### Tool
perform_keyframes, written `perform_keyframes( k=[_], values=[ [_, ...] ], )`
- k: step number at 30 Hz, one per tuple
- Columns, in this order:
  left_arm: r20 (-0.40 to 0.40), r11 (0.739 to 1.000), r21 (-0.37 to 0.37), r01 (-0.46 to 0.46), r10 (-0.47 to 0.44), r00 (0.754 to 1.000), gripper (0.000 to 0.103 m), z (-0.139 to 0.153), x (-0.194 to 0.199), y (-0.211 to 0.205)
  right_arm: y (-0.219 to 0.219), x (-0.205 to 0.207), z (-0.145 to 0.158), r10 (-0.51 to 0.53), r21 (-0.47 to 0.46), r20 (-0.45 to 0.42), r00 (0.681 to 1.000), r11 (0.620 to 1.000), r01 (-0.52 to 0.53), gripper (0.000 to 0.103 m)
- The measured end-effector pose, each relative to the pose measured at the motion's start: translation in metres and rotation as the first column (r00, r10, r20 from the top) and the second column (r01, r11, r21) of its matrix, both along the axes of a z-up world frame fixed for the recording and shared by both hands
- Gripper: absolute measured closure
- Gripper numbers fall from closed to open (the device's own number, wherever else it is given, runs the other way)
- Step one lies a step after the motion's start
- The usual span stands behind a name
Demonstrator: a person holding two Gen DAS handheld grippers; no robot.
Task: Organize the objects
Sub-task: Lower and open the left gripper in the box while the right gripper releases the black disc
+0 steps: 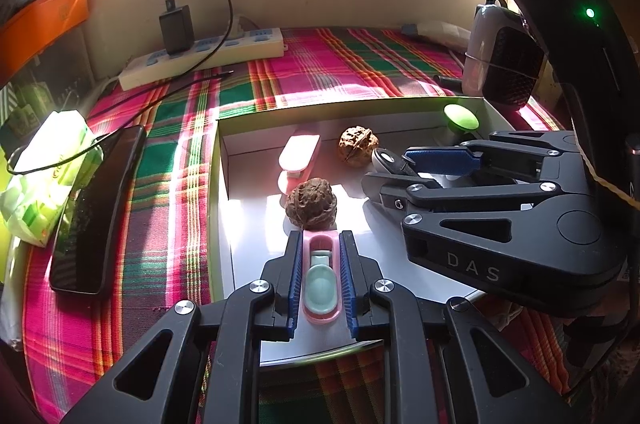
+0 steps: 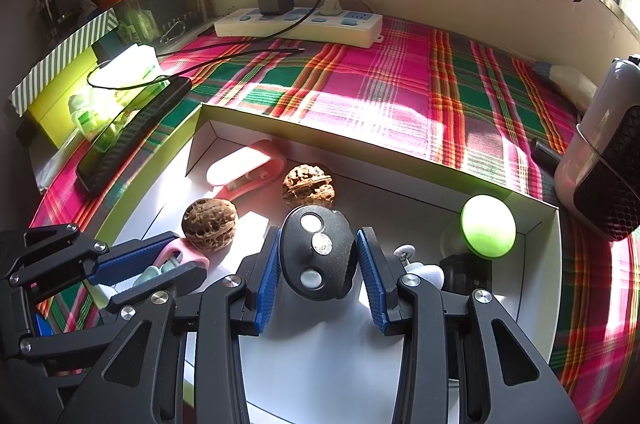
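A plaid cloth (image 2: 400, 95) in pink, green, red and orange stripes covers the surface. On it sits a white tray (image 2: 536, 304) with a lime-green outer edge. Inside lie two brown walnuts (image 2: 209, 224), a pale pink case (image 1: 321, 276) with a mint-green insert, a black key fob (image 2: 318, 256) with silver buttons, and a bright green ball (image 2: 488, 226). Both black tools have blue pads (image 2: 266, 288). A white power strip (image 2: 300, 23) with blue sockets lies far back.

Both tools are matte black plastic, built from angular linkage arms with triangular cut-outs and round silver screws at the joints. The left hand-held gripper (image 1: 320, 276) has ribbed blue pads (image 1: 295, 272) inside its fingers – so does the right hand-held gripper (image 2: 318, 276). Its housing bears pale "DAS" lettering (image 1: 474, 266), a green light (image 1: 589, 12) and a tan cord (image 1: 600, 175)
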State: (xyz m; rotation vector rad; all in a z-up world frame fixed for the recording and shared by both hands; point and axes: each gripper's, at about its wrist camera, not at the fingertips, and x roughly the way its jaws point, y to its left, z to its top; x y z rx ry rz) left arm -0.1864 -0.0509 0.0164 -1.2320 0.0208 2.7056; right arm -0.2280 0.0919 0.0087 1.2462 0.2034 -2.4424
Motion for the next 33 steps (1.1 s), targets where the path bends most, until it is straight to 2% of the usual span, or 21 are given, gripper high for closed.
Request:
perform_keyframes(
  k=[9,33],
  values=[
    [0.0,1.0,-0.001,-0.002,0.002,1.0,0.085,0.0,0.001,-0.002,0.0,0.002,0.0,0.0,0.004,0.008,1.0,1.0,-0.001,0.064],
    [-0.002,1.0,0.01,-0.005,0.005,1.0,0.073,0.004,0.008,-0.003,0.003,0.01,0.01,-0.01,-0.005,0.015,1.0,1.0,0.01,0.063]
  ],
)
